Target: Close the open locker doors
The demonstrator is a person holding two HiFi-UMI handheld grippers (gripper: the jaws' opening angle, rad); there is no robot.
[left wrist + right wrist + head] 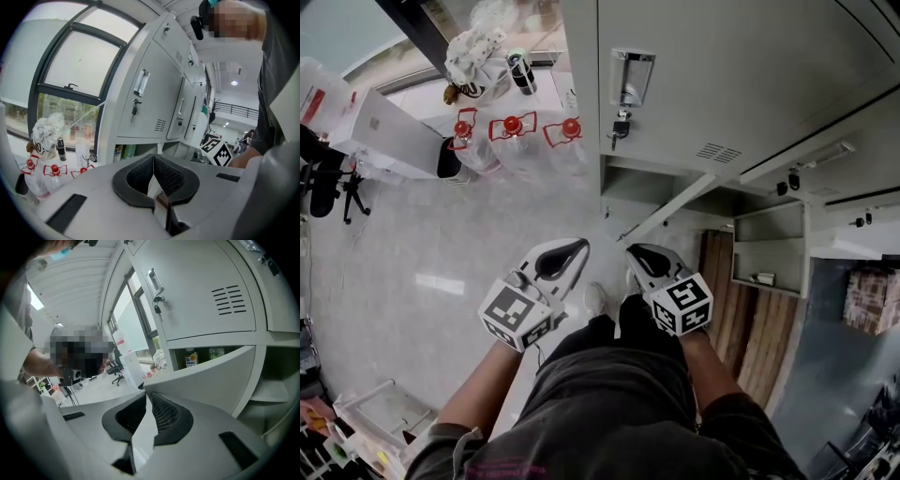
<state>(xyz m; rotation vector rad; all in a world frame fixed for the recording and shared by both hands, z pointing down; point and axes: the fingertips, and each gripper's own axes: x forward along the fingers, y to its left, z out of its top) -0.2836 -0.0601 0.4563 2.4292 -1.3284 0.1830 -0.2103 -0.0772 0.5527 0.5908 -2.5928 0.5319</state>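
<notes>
Jaws on the left gripper [578, 248] and right gripper [633, 251] are pressing together, empty; the open locker door [673, 210] is hanging at the right gripper's one o'clock.

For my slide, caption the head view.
Shut left gripper and shut right gripper point toward the open lower locker door.

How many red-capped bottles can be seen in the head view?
3, in one row left of the lockers: the left bottle, the middle bottle, the right bottle nearest the lockers. Others may be hidden.

Two grippers [572, 251] [639, 255] near 6 o'clock, one open locker door [675, 208] at 2 o'clock — three red-capped bottles [513, 126] at 11.
</notes>
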